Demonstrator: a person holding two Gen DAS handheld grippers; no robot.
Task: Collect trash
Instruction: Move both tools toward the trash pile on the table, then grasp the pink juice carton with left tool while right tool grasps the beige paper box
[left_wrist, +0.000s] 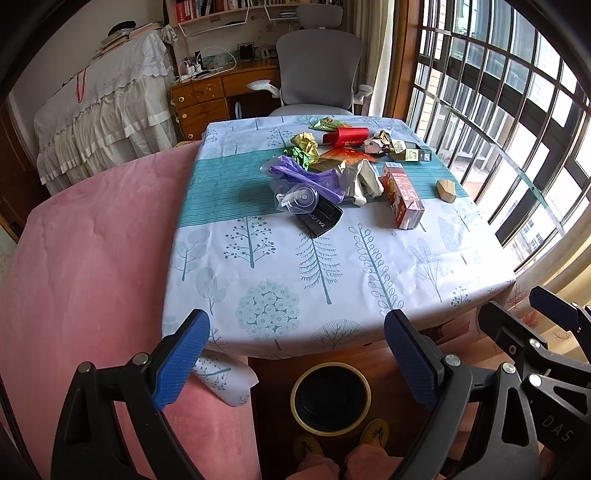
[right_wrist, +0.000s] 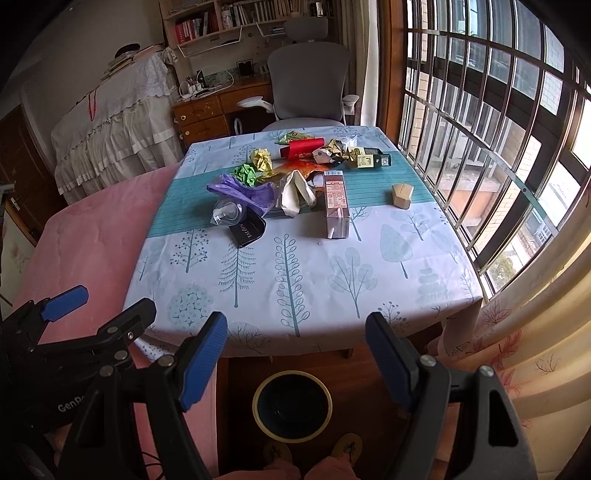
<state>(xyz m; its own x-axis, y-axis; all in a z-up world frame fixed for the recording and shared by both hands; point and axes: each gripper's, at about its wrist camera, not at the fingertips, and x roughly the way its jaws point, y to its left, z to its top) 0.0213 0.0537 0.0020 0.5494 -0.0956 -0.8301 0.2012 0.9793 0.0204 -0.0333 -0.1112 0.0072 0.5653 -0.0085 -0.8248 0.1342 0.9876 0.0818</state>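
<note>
Beside a barred window, trash (left_wrist: 332, 166) is heaped on the worktop's (left_wrist: 332, 266) far half. Left tool (left_wrist: 295, 354) and right tool (right_wrist: 295, 354) are held wide open, empty, above a bin (right_wrist: 291, 404).

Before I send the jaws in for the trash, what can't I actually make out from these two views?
- Bin inside: dark in both views; contents unreadable.
- Black box: far end hidden under the clear plastic cup, both views.
- Pile's lower layers: covered by the purple bag and white wrapper.
- Carton print: too small.
- Table legs: hidden by the tablecloth.
</note>
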